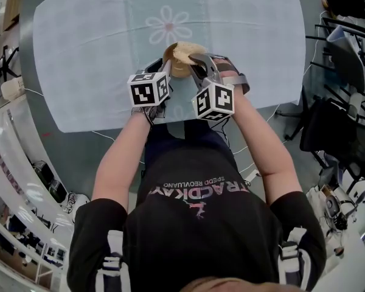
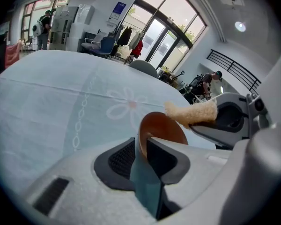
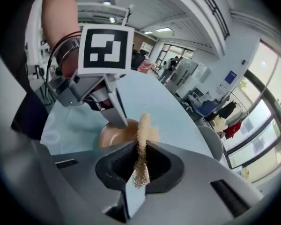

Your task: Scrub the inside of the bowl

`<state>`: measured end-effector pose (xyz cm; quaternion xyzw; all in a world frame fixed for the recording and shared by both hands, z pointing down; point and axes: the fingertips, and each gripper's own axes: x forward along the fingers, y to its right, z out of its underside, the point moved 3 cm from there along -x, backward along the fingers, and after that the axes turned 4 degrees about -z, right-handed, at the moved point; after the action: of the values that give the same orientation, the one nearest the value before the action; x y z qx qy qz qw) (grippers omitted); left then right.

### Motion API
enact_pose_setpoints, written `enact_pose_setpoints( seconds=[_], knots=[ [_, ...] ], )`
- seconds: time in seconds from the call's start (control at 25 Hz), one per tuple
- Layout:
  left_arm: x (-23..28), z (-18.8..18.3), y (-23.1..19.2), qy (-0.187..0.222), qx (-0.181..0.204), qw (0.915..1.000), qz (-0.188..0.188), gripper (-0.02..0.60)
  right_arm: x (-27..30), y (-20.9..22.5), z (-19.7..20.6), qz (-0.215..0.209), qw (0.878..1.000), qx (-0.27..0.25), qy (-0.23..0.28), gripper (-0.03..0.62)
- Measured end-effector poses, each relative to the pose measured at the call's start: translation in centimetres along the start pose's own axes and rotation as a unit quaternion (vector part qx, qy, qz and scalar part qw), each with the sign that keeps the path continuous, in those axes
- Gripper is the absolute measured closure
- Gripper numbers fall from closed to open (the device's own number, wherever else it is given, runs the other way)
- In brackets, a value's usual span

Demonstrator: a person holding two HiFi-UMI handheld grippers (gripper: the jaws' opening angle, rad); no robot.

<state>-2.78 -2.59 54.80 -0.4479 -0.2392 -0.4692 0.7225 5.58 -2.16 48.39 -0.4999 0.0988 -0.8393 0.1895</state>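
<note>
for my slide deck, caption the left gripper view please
Left gripper clamped on the rim of the bowl, right gripper holding a sponge at its top edge.

Person (image 1: 198,248) wearing a black short-sleeved T-shirt (image 1: 170,224) bearing pink and white lettering (image 1: 201,193), grey straps (image 1: 114,253) crossing both shoulders, grey left gripper (image 2: 143,146) and right gripper (image 3: 139,149) each carrying a black-and-white marker cube (image 1: 149,88).

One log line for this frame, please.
left gripper: shut on bowl rim | right gripper: shut on sponge | sponge: at bowl rim | scrub: not evident
</note>
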Motion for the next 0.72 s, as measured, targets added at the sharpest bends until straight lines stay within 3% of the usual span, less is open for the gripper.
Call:
enact_pose_setpoints(
  seconds=[0.12,0.24,0.72],
  knots=[
    [0.3,-0.2,-0.1,-0.003,0.002,0.9999,-0.015,0.543,1.2,-0.4,0.1,-0.01,0.995,-0.092,-0.028,0.562],
    [0.4,-0.4,0.2,-0.002,0.003,0.9998,-0.02,0.548,2.1,-0.8,0.2,-0.02,0.986,-0.157,-0.051,0.562],
    [0.2,-0.3,1.1,0.021,0.044,0.9981,-0.038,0.551,4.3,-2.0,1.4,-0.047,0.937,-0.32,-0.131,0.562]
  ],
)
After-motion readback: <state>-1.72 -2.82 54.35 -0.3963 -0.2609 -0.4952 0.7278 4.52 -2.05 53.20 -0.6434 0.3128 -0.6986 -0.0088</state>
